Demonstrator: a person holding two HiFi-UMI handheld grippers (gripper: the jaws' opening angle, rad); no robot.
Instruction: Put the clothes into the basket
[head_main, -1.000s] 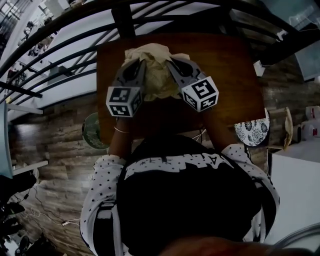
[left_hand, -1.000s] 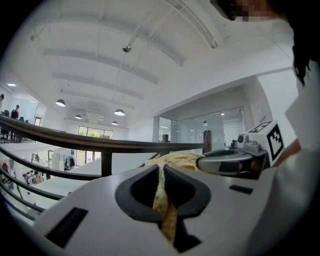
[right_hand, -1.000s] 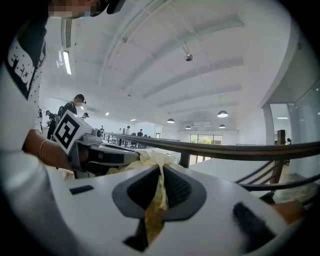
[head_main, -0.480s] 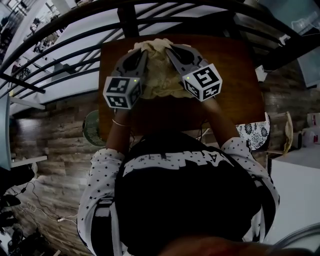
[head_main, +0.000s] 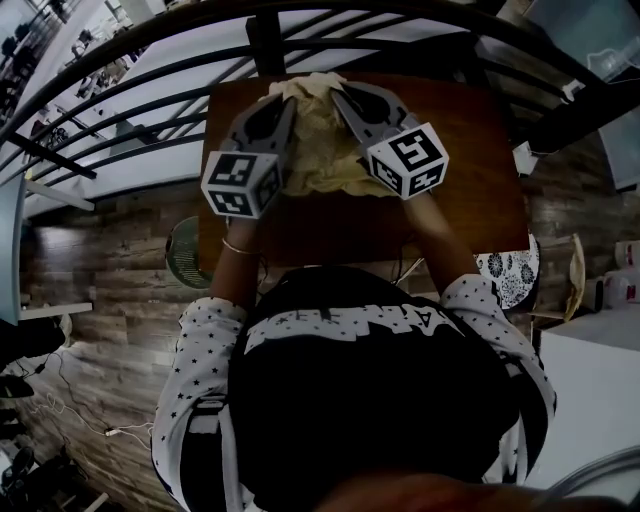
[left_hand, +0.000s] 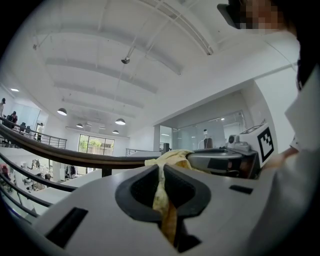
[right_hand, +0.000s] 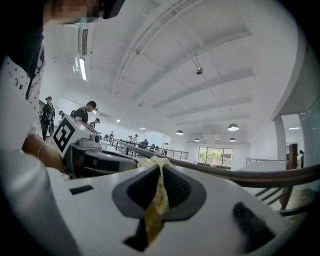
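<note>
Yellow cloth (head_main: 322, 150) hangs above the surface (head_main: 470, 190), pinched by left tool (left_hand: 161, 167) and right tool (right_hand: 160, 167) at thin edges, so it may slip and drop.

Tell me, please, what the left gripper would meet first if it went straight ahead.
Probably the dark railing: the left gripper, shut on the yellow garment, points level towards it, though depth is unclear.
</note>
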